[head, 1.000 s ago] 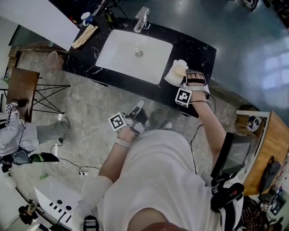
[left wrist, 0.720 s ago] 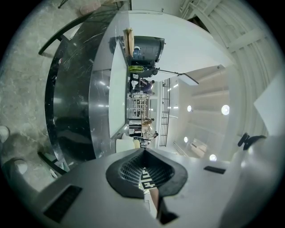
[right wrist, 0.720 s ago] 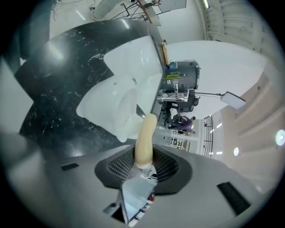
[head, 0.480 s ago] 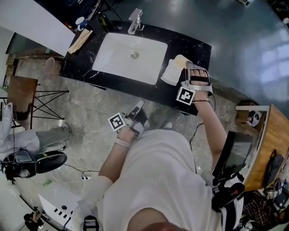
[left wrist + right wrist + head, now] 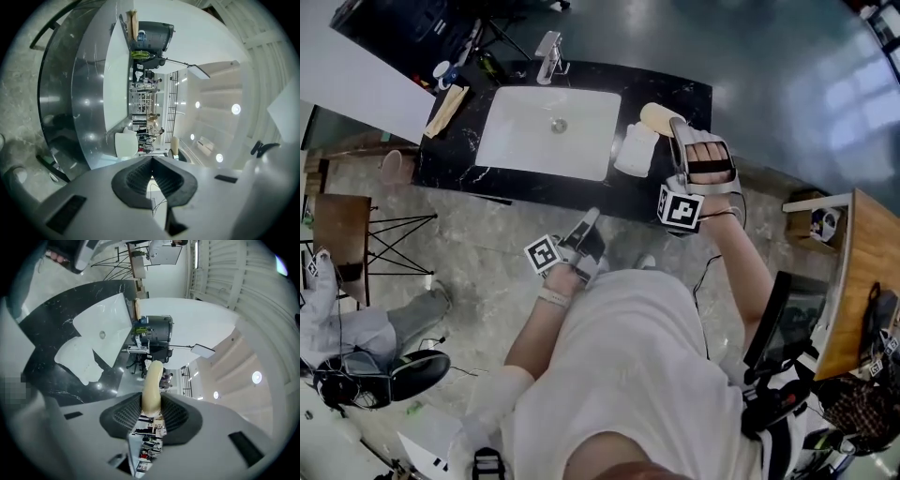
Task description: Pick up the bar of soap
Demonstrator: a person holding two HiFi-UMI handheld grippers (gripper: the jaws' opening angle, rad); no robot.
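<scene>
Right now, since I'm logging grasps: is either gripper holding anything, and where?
The right gripper pinches the bar of soap by its near end; the left gripper holds nothing.

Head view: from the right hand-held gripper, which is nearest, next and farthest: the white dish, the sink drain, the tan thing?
1. White dish, just left of the right hand-held gripper holding the bar of soap.
2. Sink drain, mid-basin.
3. Tan thing, at the counter's left end.
</scene>
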